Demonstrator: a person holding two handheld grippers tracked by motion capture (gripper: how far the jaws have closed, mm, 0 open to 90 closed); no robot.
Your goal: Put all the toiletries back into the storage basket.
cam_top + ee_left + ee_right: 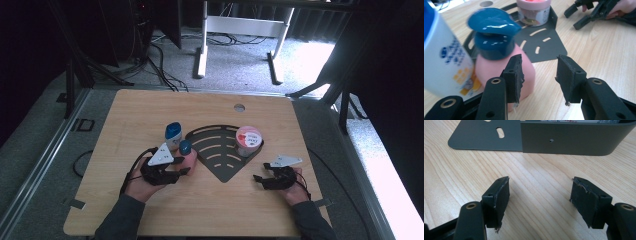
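A: From the high view, what's on the table [150, 210]?

B: A pale wooden top with a round cable hole [239, 107] near its far edge. A dark fan-shaped slotted metal tray [220, 167] lies in the middle. A pink-lidded tub [248, 140] stands in the tray's right far corner. Just left of the tray stand a white bottle with a blue cap [173, 136] and a pink pump bottle with a teal top [186, 150].

A: And the tools?

B: The left gripper [182, 166] sits just beside the pump bottle, on the near side. The right gripper [263, 171] rests near the tray's right edge, well apart from the tub.

A: What does the left gripper view add?

B: Its jaws stand apart with bare table between them. The pump bottle [499, 52] is to the left of the gap, partly behind the left finger [514, 75], not between the pads; whether that finger touches it I cannot tell. The white bottle [445, 55] is close and blurred at the left. Farther off, the right gripper [584, 17] shows beside the tub [534, 11].

A: The right gripper view?

B: Its jaws are wide apart over bare wood grain, holding nothing. Ahead is the tray's upright wall [574, 141] with a small hole in it, and its flat slotted floor to the left.

A: The room?

B: Grey carpet, black cables on the floor [160, 65], a white desk frame [240, 30] beyond, and dark curtains at the sides.
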